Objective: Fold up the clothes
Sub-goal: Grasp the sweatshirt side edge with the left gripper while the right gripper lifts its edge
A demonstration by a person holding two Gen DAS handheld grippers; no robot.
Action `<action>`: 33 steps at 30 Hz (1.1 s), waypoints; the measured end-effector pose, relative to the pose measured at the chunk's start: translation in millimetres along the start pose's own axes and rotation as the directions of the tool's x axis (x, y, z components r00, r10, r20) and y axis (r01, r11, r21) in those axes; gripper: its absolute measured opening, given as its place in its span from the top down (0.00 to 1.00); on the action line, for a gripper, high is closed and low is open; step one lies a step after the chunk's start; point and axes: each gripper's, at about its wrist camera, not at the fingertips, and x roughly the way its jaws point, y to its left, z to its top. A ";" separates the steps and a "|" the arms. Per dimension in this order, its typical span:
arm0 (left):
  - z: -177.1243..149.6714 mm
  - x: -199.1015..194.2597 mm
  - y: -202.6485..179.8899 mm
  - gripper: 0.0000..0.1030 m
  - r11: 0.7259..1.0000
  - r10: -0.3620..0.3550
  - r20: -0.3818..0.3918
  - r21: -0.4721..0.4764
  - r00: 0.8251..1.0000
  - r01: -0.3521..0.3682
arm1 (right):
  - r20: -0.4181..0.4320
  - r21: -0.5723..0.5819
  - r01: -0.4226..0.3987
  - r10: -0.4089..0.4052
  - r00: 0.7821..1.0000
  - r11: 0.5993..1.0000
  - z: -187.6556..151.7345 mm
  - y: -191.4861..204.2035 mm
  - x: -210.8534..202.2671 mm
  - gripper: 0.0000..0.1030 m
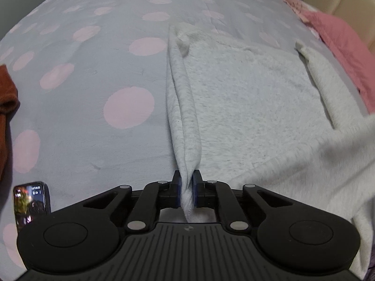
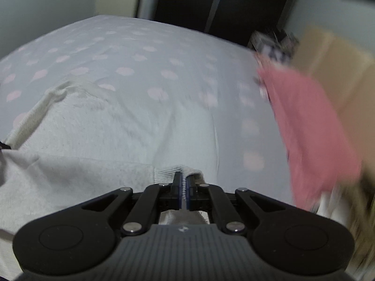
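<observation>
L gripper (image 1: pixel 186 182) fingers pinch grey sweatshirt (image 1: pixel 246 98) fold. R gripper (image 2: pixel 185 185) fingers clamp its ribbed hem (image 2: pixel 164 175). Garment on polka-dot bed (image 1: pixel 93 93).

A bedroom in a home

A bed (image 1: pixel 82 98) in a grey sheet with pink dots filled both views, a pink pillow (image 1: pixel 339 53) lay against a padded beige headboard (image 1: pixel 346 2), and a dark wardrobe (image 2: pixel 211 2) stood beyond.

A phone (image 1: pixel 31 205) lies near the bed's (image 1: pixel 93 75) left edge. A pink blanket (image 1: pixel 342 53) lies along its right edge.
</observation>
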 end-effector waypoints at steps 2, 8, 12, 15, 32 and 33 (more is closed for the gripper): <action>0.6 -1.4 7.6 0.94 0.999 -0.028 0.007 -0.030 1.000 0.028 | 0.022 -0.091 0.023 -0.021 1.000 0.996 30.6 10.8 4.3 0.97; -0.1 1.3 35.6 0.94 0.987 -0.102 0.016 -0.125 0.995 0.103 | 0.076 -0.321 0.071 -0.050 0.996 0.944 124.4 56.0 37.1 0.97; -3.6 6.7 56.5 0.95 0.973 -0.136 0.022 -0.187 0.991 0.137 | 0.147 -0.421 0.097 -0.038 0.988 0.902 181.9 105.1 64.8 0.97; -5.1 8.7 66.9 0.97 0.966 -0.148 0.028 -0.209 0.989 0.150 | 0.198 -0.488 0.113 -0.016 0.980 0.866 219.4 146.9 85.4 0.97; -9.2 6.0 74.1 0.97 0.977 -0.152 0.018 -0.149 0.988 0.153 | 0.249 -0.662 0.121 0.064 0.967 0.740 277.5 291.6 215.5 0.97; -9.0 6.7 74.6 0.97 0.977 -0.151 0.016 -0.151 0.988 0.152 | 0.236 -0.663 0.118 0.057 0.970 0.739 275.3 294.1 227.3 0.97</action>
